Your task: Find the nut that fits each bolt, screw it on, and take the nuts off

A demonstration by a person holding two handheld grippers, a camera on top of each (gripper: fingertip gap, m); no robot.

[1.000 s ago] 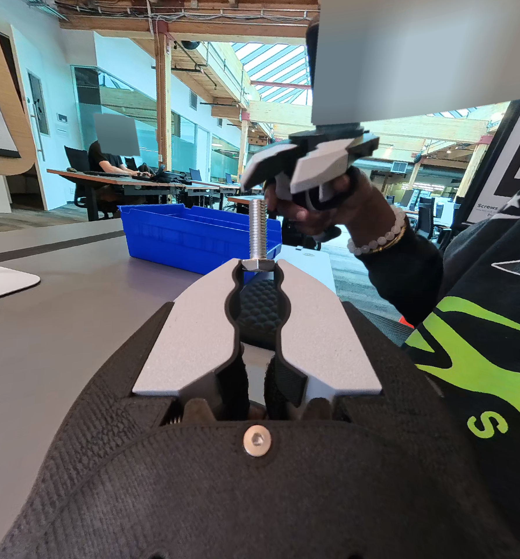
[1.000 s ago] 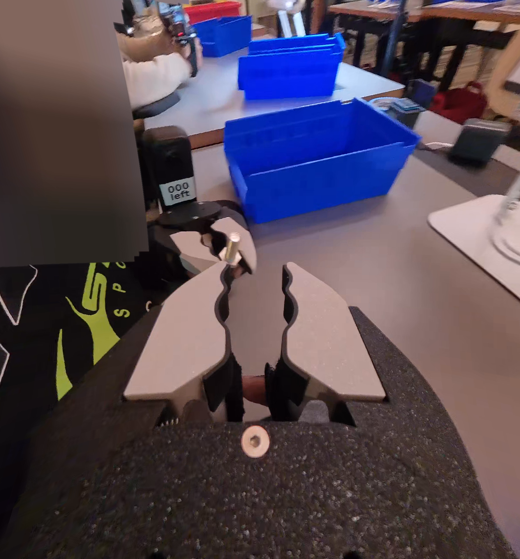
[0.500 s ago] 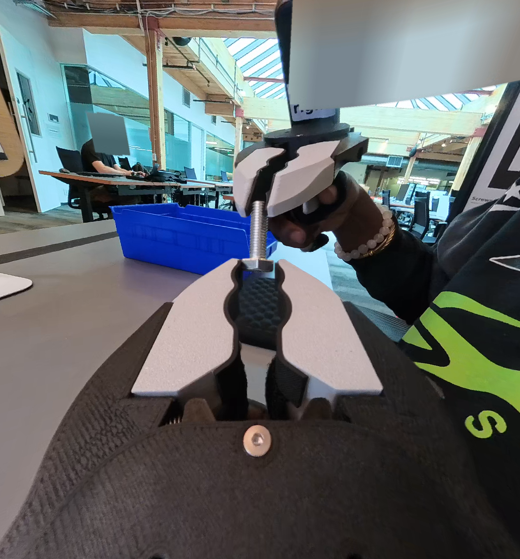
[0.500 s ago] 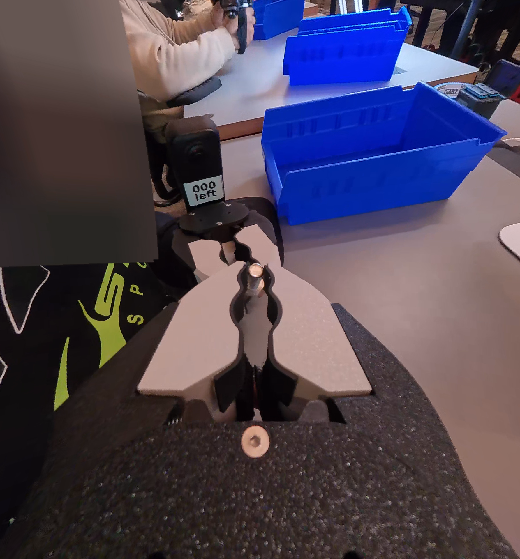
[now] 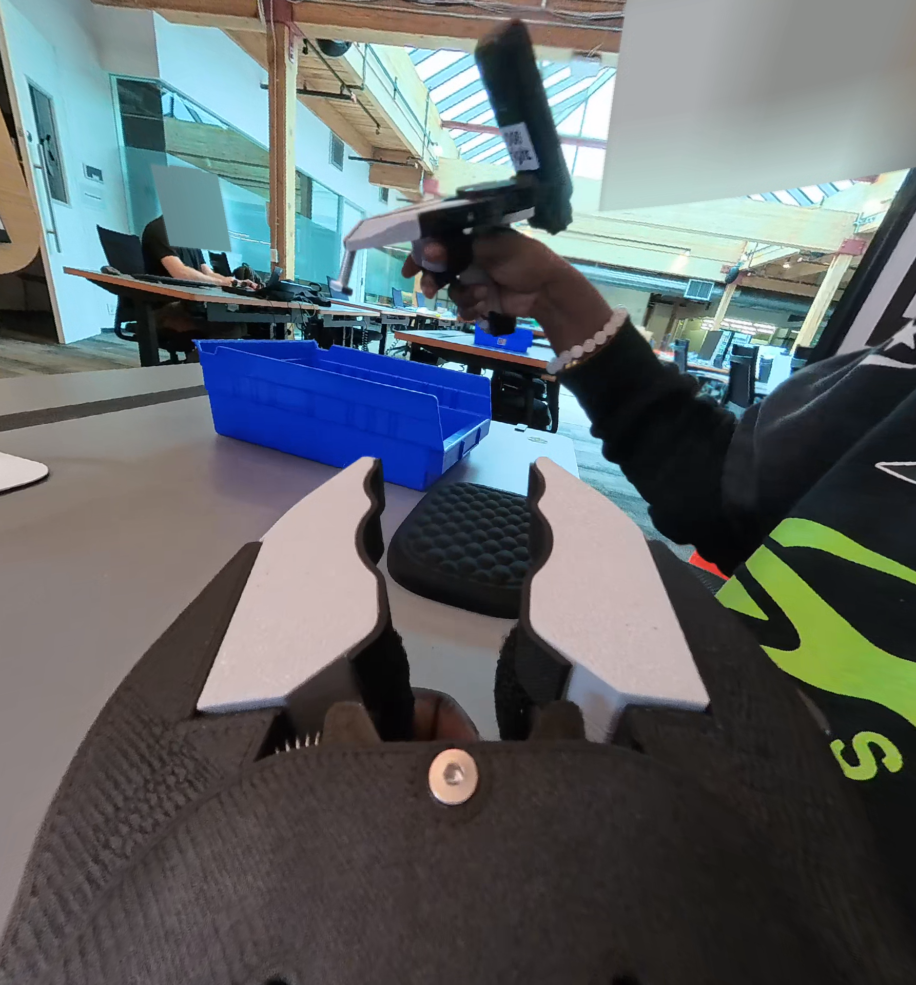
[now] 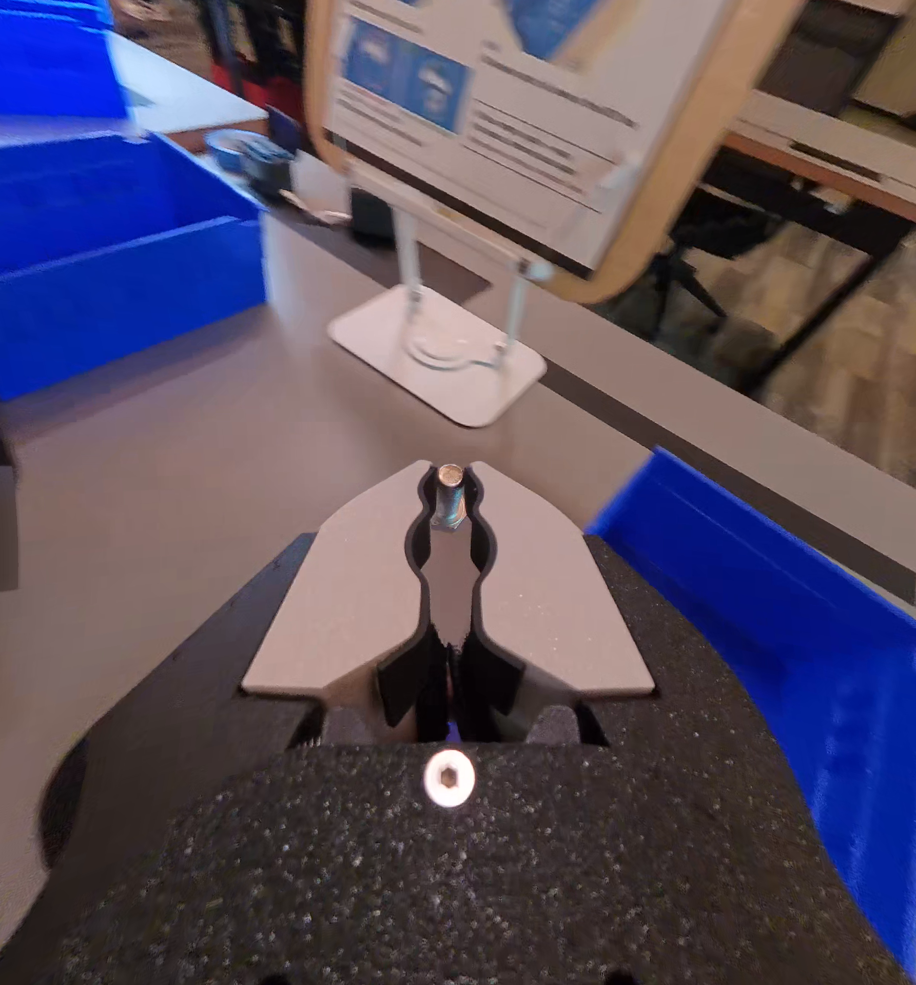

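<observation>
Bolt held in the right gripper (image 6: 449, 471), left gripper (image 5: 454, 471) released.

The bolt (image 6: 448, 503) sits pinched between the right fingertips, apparently head-down; the left jaws gape empty over a black textured pad (image 5: 463, 535) just ahead.

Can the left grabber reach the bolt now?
Probably yes. The left gripper is open and empty, and nothing stands between it and the bolt. But the right gripper is shut on the bolt, holding it up in the air, so the left one must rise to it.
</observation>
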